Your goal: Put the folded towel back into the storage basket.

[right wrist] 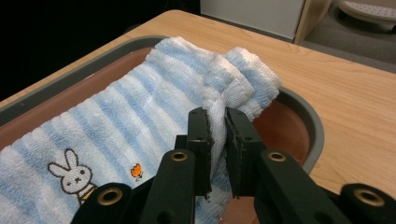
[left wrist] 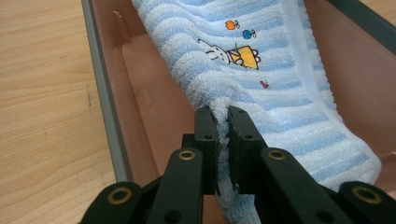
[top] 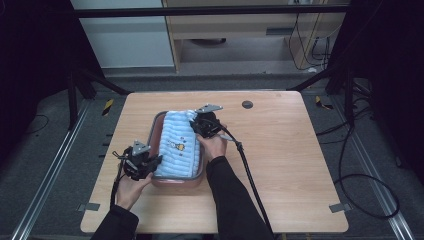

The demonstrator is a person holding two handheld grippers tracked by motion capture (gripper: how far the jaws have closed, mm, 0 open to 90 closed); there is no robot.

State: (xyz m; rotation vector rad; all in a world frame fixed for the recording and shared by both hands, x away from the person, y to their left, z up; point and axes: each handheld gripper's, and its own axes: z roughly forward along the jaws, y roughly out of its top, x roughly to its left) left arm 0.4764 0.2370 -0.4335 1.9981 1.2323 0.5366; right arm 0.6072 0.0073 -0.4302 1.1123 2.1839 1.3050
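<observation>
A blue-and-white striped towel (top: 177, 145) with a small rabbit picture lies stretched along a brown tray (top: 156, 131) with a grey rim. My left gripper (top: 150, 164) is at the tray's near left corner, shut on a bunched fold of the towel (left wrist: 261, 70), which is pinched between the two black pads. My right gripper (top: 197, 124) is at the tray's far right end, shut on another fold of the towel (right wrist: 154, 107) beside the rim. In the right gripper view the tray (right wrist: 306, 121) curves round behind the held corner.
The tray (left wrist: 105, 107) sits on a wooden table (top: 285, 150) with bare wood on both sides. A dark round grommet (top: 247, 104) is near the far edge. A black cable (top: 250, 175) trails from my right gripper toward the near edge.
</observation>
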